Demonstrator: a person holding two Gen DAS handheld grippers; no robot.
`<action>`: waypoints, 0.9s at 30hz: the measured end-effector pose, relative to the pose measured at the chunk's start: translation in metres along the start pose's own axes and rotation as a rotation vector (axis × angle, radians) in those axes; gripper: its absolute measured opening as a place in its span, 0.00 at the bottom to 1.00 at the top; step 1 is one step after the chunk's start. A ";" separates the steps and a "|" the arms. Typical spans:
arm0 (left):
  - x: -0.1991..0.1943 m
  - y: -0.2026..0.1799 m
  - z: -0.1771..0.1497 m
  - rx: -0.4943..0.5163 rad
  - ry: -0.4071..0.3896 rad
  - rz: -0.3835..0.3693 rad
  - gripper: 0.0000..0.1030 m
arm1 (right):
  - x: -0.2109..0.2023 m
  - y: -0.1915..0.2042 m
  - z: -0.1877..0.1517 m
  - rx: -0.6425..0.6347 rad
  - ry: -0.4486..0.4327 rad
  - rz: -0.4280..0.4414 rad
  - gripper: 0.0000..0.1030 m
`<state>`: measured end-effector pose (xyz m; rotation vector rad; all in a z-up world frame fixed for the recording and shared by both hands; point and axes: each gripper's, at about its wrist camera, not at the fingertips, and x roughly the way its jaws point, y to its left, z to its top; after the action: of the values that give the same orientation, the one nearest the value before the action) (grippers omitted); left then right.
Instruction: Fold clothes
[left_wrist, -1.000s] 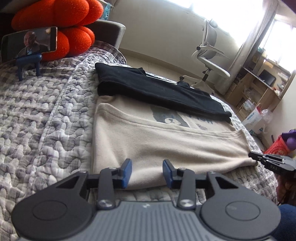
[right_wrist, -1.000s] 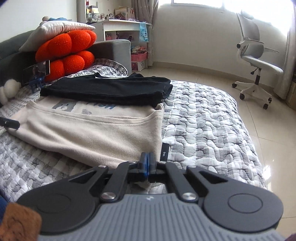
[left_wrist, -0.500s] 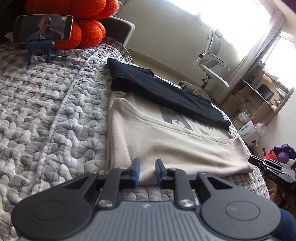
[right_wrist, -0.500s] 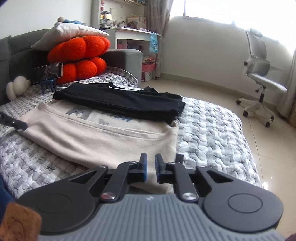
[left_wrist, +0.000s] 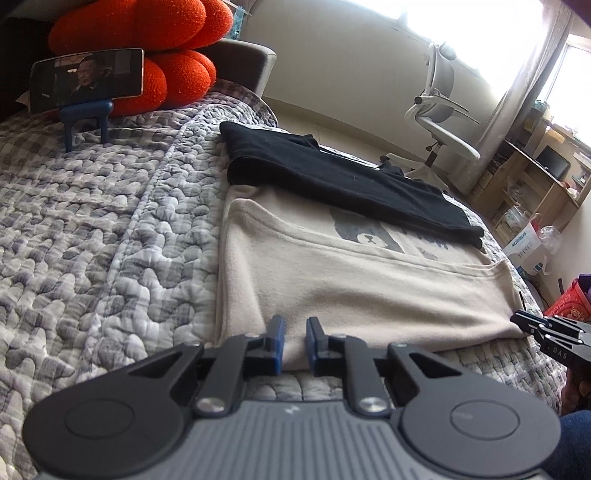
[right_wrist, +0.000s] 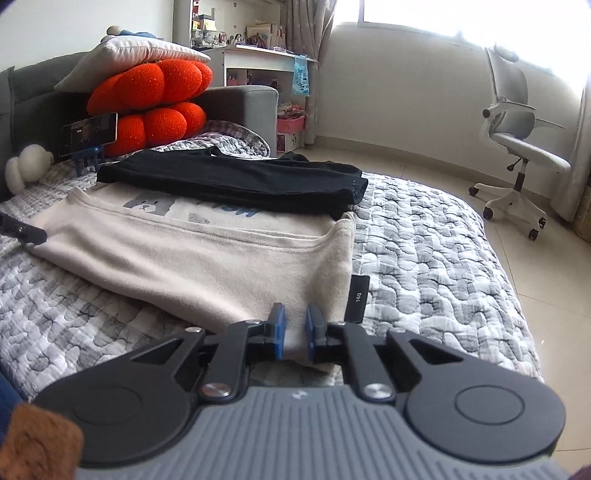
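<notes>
Two views: left wrist and right wrist, both low over the bed, facing the same two garments from opposite ends.
Left gripper: left black two-finger gripper with blue pads (left_wrist: 293, 345) has its jaws slightly apart, a narrow gap showing, near hem of the beige fleece sweatshirt with a grey bear print (left_wrist: 351, 291) between them; cannot tell if the pads touch the cloth.
Right gripper: right black two-finger gripper with blue pads (right_wrist: 294, 332) likewise slightly parted, straddling the near edge of the beige sweatshirt (right_wrist: 207, 258) close to its right corner.
Left view only: wooden desk shelving (left_wrist: 532, 184) by the window, white plastic bag (left_wrist: 526, 247) and red basket (left_wrist: 569, 302) on the floor, tip of the right gripper (left_wrist: 550, 330) at the sweatshirt's far corner.
Right view only: white pillow (right_wrist: 129, 59) on top of the orange knitted pumpkin cushion (right_wrist: 151, 103), white plush toy (right_wrist: 27, 168), white shelf unit (right_wrist: 258, 85), black size tag (right_wrist: 357, 299) sticking out at the sweatshirt's edge, tip of the left gripper (right_wrist: 22, 230).
Both views: phone on a blue stand (left_wrist: 86, 79), white office chair (right_wrist: 517, 147), grey-white quilted bedspread (left_wrist: 92, 229).
Sweatshirt look: lies flat on the bedspread, bottom part folded up over the front, ribbed hem running across, bear print partly covered.
Second garment: folded black garment (left_wrist: 343, 181) lies across the sweatshirt's far edge, overlapping it.
</notes>
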<state>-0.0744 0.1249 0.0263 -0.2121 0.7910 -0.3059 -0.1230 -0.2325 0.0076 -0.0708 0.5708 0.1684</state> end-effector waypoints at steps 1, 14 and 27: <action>0.000 0.000 0.000 -0.002 0.002 0.005 0.10 | -0.001 -0.003 0.000 0.007 -0.001 0.001 0.11; 0.001 -0.001 0.005 -0.028 0.027 0.037 0.06 | -0.010 -0.027 -0.008 0.116 -0.003 -0.075 0.34; -0.009 -0.018 0.018 0.052 -0.005 0.279 0.12 | -0.010 -0.026 -0.013 0.151 -0.022 -0.075 0.35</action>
<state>-0.0712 0.1123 0.0499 -0.0518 0.7953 -0.0629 -0.1338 -0.2608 0.0026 0.0557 0.5560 0.0530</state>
